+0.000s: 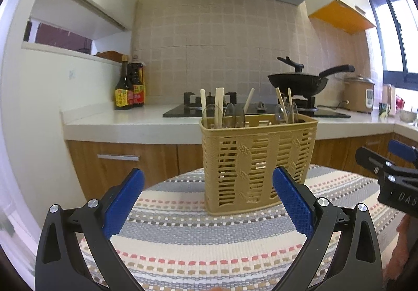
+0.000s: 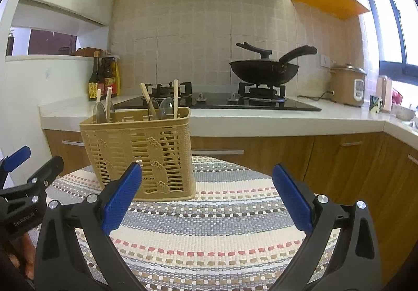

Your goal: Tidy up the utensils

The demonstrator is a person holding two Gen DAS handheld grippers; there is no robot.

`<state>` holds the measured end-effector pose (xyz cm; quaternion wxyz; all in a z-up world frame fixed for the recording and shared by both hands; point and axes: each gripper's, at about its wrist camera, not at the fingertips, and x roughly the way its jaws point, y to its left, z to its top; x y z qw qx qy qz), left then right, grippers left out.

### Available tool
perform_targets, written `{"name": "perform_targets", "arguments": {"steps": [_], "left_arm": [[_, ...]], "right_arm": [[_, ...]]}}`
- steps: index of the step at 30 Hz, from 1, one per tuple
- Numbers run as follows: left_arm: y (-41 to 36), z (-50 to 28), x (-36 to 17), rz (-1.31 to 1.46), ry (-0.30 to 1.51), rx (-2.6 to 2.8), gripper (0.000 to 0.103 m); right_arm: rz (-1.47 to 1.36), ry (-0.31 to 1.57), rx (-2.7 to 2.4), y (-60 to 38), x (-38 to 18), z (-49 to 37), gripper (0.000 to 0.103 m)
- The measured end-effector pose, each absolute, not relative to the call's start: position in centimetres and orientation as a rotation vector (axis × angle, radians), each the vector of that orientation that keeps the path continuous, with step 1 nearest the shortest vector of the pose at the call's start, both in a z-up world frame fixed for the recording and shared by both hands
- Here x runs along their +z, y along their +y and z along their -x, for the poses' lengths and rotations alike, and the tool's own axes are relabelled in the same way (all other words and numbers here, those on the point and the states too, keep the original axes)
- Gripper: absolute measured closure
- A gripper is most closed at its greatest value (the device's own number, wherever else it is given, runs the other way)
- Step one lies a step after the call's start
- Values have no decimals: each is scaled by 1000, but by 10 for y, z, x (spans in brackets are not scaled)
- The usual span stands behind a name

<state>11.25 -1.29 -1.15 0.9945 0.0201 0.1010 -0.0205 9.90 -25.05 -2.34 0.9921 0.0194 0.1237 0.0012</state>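
A tan slotted utensil basket (image 1: pixel 257 160) (image 2: pixel 142 151) stands upright on a striped woven mat (image 1: pixel 183 233) (image 2: pixel 222 223). Several wooden chopsticks (image 1: pixel 219 105) (image 2: pixel 175 97) and clear plastic spoons (image 1: pixel 236 114) (image 2: pixel 166 109) stick out of its top. My left gripper (image 1: pixel 207 202) hovers open just before the basket, nothing between its blue pads. My right gripper (image 2: pixel 207 199) is open too, with the basket ahead and to its left. Each gripper shows at the edge of the other's view, the right (image 1: pixel 392 173) and the left (image 2: pixel 26 176).
Behind the mat runs a white kitchen counter (image 1: pixel 130 121) with a black gas hob (image 2: pixel 222 104), a black wok (image 2: pixel 263 70), sauce bottles (image 1: pixel 129 89), and a rice cooker (image 2: pixel 347 84). Wooden cabinet doors (image 2: pixel 287 152) sit below.
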Motion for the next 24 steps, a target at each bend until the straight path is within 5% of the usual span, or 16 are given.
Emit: {"name": "perform_targets", "arguments": {"steps": [24], "left_arm": [[-14,-112,-12,-54,207,-40,8]], "right_arm": [[-61,262,8,-255,-23,-100,8]]}}
